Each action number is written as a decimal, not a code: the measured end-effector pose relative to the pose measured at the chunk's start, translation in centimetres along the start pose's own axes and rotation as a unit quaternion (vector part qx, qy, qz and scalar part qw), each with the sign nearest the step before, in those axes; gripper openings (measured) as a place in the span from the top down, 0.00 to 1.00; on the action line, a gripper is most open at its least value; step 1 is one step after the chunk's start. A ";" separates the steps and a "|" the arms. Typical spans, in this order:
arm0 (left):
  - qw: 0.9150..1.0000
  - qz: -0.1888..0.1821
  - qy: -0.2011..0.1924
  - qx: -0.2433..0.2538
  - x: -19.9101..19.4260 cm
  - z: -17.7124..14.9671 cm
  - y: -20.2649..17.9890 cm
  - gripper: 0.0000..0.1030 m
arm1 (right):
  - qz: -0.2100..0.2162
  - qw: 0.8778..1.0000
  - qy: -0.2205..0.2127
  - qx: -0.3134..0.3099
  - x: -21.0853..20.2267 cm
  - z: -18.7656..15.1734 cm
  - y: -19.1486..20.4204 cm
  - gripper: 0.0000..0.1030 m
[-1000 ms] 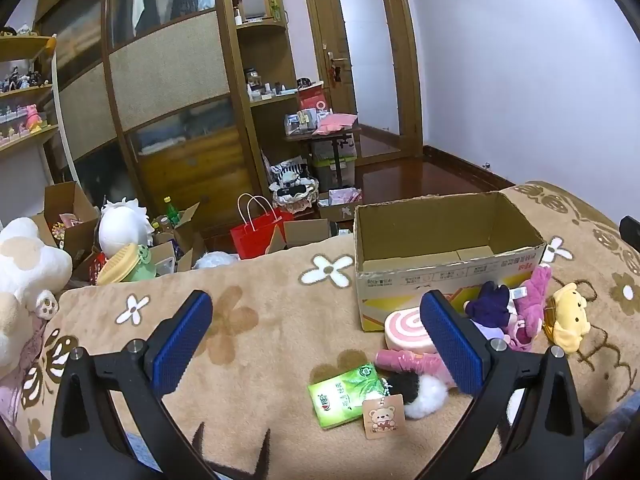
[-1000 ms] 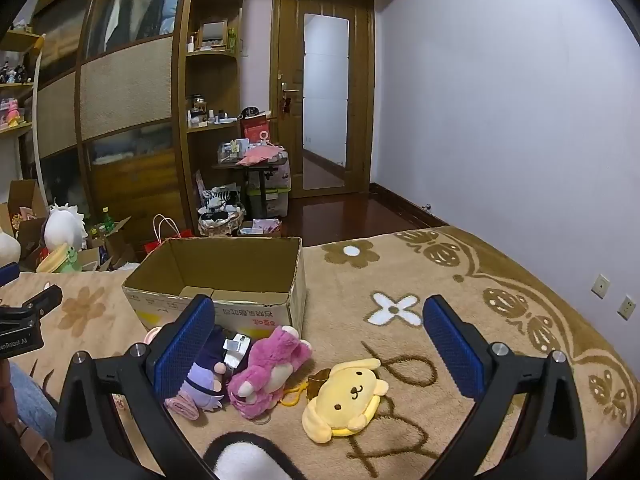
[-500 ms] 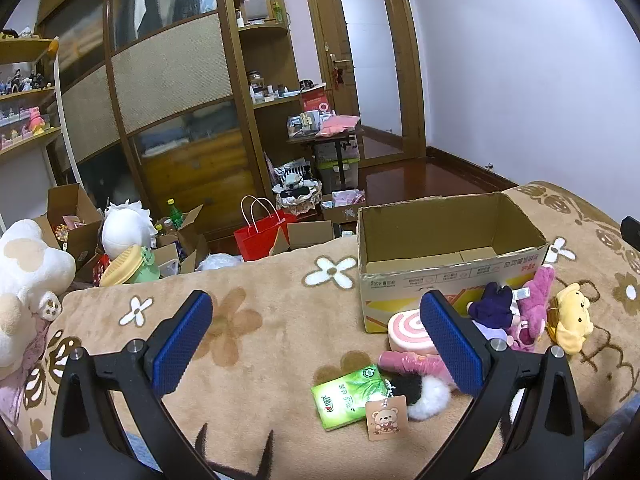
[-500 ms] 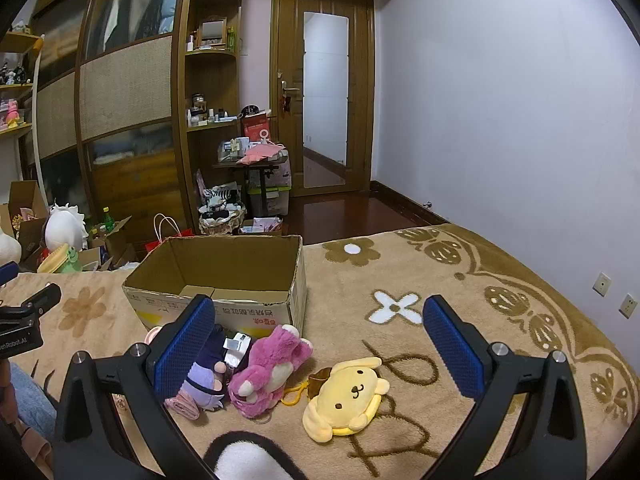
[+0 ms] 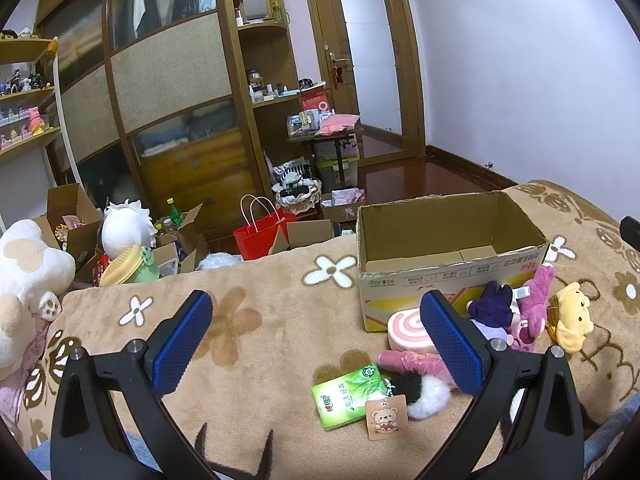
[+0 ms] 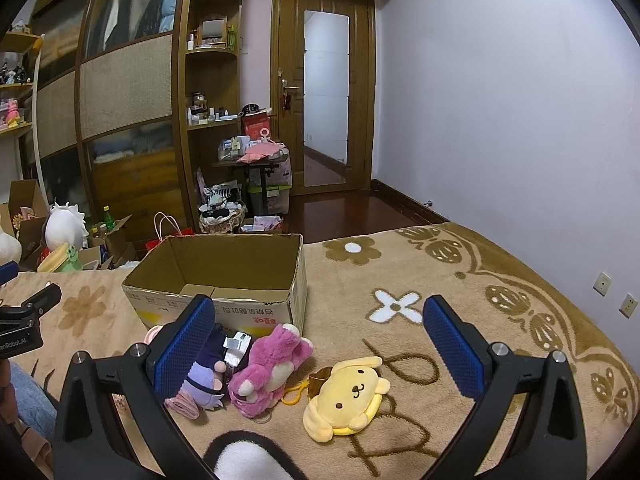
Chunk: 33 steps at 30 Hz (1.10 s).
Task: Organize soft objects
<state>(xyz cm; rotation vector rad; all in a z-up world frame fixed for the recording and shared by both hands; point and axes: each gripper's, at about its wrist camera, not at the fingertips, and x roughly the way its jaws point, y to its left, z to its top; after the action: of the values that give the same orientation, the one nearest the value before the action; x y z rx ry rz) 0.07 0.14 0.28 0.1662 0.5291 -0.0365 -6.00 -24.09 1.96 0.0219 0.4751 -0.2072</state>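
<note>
On the bed's flowered blanket (image 6: 400, 272) an open cardboard box (image 6: 224, 280) stands empty, with the pink plush (image 6: 268, 368), yellow dog plush (image 6: 348, 392) and purple plush (image 6: 208, 376) lying just before it, while the left gripper (image 5: 316, 344) and right gripper (image 6: 316, 344) hover with fingers spread wide, holding nothing.

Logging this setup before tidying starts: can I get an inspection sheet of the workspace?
Surface: brown flowered blanket.
Job's things: open, apparently empty box; yellow plush, pink plush, purple plush and swirl cushion in front of it.
Clutter: green pack, bear tag.
Grippers: left claw and right claw open, holding nothing.
Cables: nothing seen.
Surroundings: wardrobe, door, red bag.
</note>
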 end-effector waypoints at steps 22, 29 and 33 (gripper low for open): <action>1.000 0.001 0.000 0.000 -0.2 -0.2 0.2 0.00 | 0.001 1.000 0.001 0.001 0.1 0.0 0.0 0.00; 1.000 0.002 0.000 0.000 -0.2 -0.2 0.1 0.00 | 0.001 1.000 0.002 0.001 0.1 0.0 0.0 0.00; 1.000 0.002 0.000 0.001 -0.2 -0.2 0.1 0.00 | 0.001 1.000 0.002 0.001 0.1 0.0 0.0 0.00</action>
<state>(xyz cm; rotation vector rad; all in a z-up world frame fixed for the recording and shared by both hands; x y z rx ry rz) -0.20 0.27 0.19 0.1682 0.5284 -0.0332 -5.93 -24.09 1.87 0.0246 0.4788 -0.2065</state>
